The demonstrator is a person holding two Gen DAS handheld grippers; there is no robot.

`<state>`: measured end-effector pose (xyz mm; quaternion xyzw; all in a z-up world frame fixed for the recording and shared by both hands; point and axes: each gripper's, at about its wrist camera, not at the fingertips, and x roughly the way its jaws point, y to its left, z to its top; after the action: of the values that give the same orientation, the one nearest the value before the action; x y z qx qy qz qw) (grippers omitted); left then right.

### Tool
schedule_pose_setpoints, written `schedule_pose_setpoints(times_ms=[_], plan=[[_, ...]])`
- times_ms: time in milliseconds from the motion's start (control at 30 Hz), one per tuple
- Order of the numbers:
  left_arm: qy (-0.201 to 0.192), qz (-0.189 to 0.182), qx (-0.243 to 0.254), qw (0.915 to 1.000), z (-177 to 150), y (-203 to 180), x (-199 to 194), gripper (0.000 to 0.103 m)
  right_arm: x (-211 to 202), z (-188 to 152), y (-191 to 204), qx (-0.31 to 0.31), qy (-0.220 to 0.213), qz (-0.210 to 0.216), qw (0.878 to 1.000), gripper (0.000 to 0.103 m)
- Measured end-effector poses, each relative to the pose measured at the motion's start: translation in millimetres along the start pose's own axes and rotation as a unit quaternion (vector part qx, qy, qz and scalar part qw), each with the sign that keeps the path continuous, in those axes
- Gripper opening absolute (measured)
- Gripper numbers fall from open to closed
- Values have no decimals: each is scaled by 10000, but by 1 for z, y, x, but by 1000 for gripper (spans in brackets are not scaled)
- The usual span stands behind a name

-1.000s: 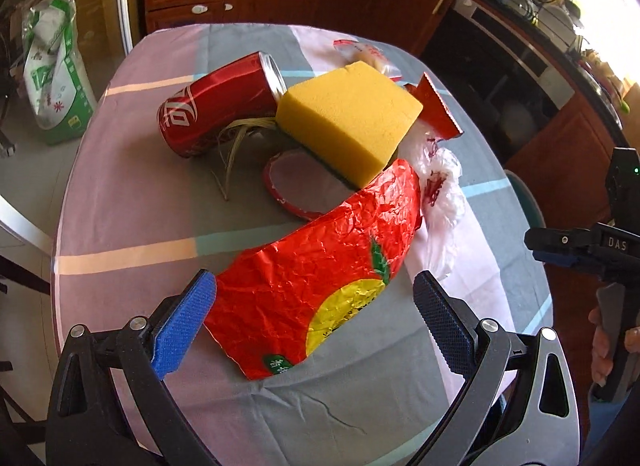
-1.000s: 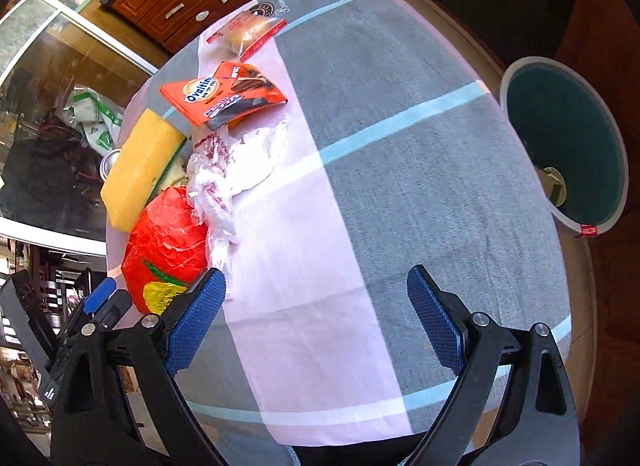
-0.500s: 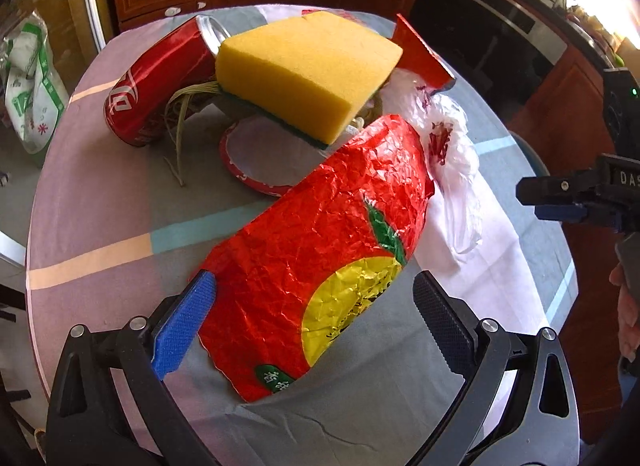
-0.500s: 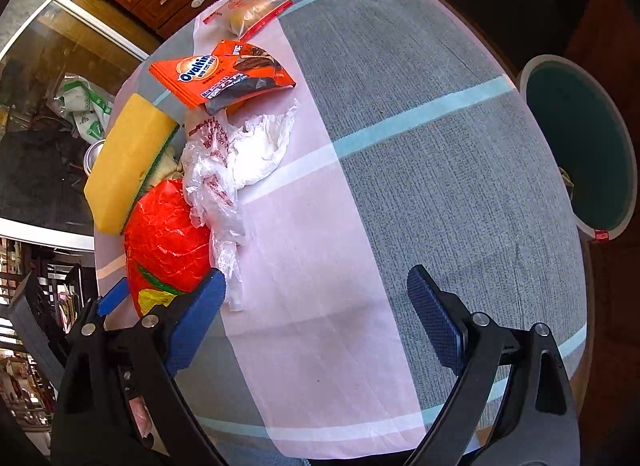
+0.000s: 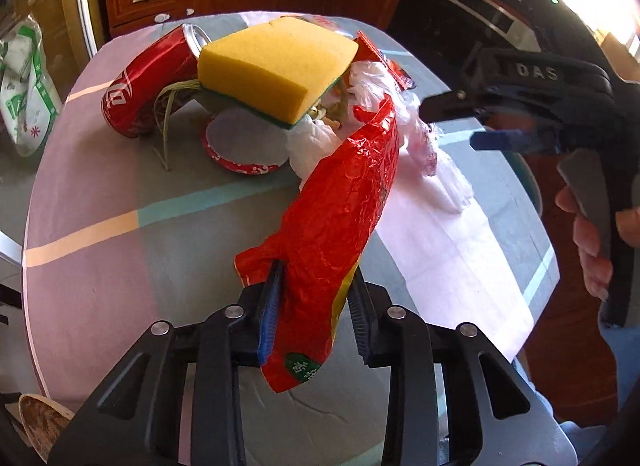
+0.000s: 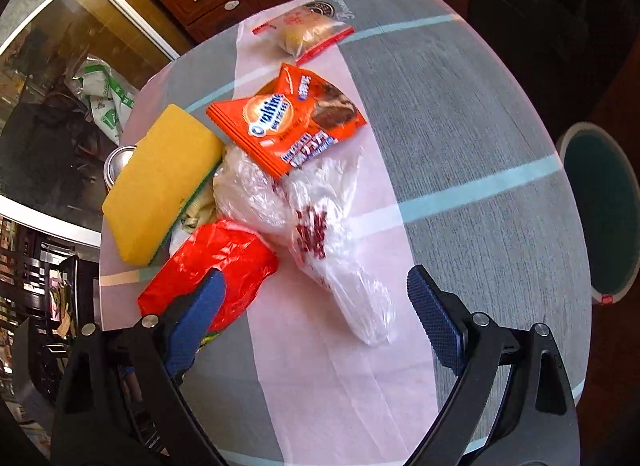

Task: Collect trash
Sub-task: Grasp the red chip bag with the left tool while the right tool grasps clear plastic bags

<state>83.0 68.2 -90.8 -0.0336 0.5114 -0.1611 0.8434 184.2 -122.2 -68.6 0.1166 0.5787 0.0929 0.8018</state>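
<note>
On the worktop [image 6: 460, 113]: one red foil wrapper [image 5: 340, 201] pinched in the just-closed left claw [image 5: 314, 302]; one sponge [image 5: 276, 65] at twelve o'clock, one can [image 5: 148, 85] at ten; right claw [image 6: 316, 318] spread, empty.

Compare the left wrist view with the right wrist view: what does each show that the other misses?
Left wrist only: the left gripper shut on the red foil wrapper, the whole red can, and a round lid. Right wrist only: the open right gripper, the Ovaltine packet and the bin. Both: the yellow sponge and the clear plastic bag.
</note>
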Motion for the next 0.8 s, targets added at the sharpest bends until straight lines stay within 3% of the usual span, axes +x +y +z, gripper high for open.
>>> schedule_pose_setpoints(times_ms=[100,267,367,433,500,600,700,767,800], plan=[[154,-210,-7,9997,-12,-1,-2,32,4,4,0,17,-38,50,10000,88],[239,-250,-17,9994,-21,-3,-2,36,24,7,2,-29,134,91,9999,88],[259,-239,-84,9993,-17,1,2,46,34,8,3,-100,145,57,9998,86],[277,-227,-98,9993,-16,3,5,50,37,8,4,-189,158,54,9997,67],[289,-189,-84,9994,-15,0,9,56,40,7,3,-227,239,30,9995,32],[286,-105,-48,9995,-13,-6,13,63,33,0,0,-192,240,146,9994,32],[269,1,-24,9996,-13,-12,16,64,17,-9,-4,-251,136,183,9994,32],[250,82,-9,9997,-13,-15,16,59,6,-14,-10,-224,80,236,9994,32],[255,101,8,9996,-14,-17,14,44,0,-17,-14,-189,41,258,9995,32]])
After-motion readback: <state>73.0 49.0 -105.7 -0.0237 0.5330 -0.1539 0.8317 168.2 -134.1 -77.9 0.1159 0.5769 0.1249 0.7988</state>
